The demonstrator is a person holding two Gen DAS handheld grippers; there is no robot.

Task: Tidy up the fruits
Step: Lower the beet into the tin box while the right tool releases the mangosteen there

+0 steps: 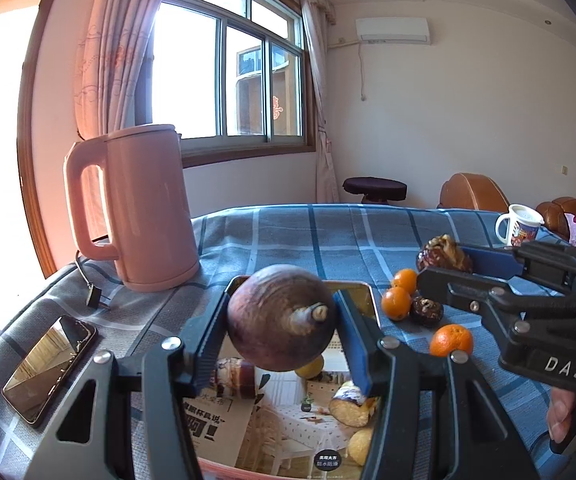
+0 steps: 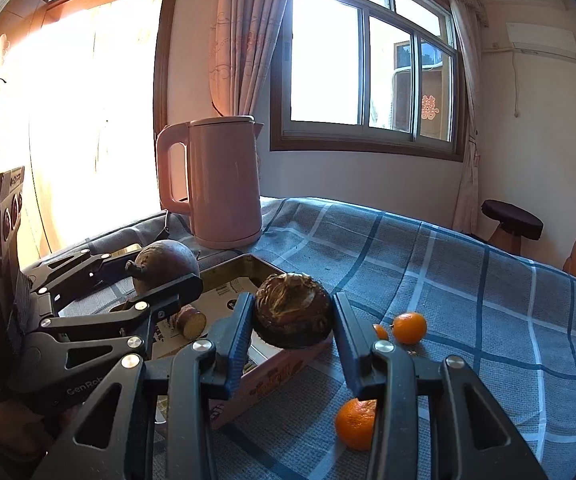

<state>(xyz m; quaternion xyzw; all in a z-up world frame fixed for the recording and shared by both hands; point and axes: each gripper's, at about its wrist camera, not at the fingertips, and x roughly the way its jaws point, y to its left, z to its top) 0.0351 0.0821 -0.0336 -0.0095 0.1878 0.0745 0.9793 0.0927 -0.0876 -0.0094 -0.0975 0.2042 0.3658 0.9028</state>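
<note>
Purple root pinched in the left fingers over the box, scaly brown fruit clamped in the right fingers — both round, either could slip and roll off the desk.

A tabletop under a blue checked cloth carries an open box. Behind the box stands a pink kettle, a phone lies to its left, and three oranges and a mug sit to its right.
</note>
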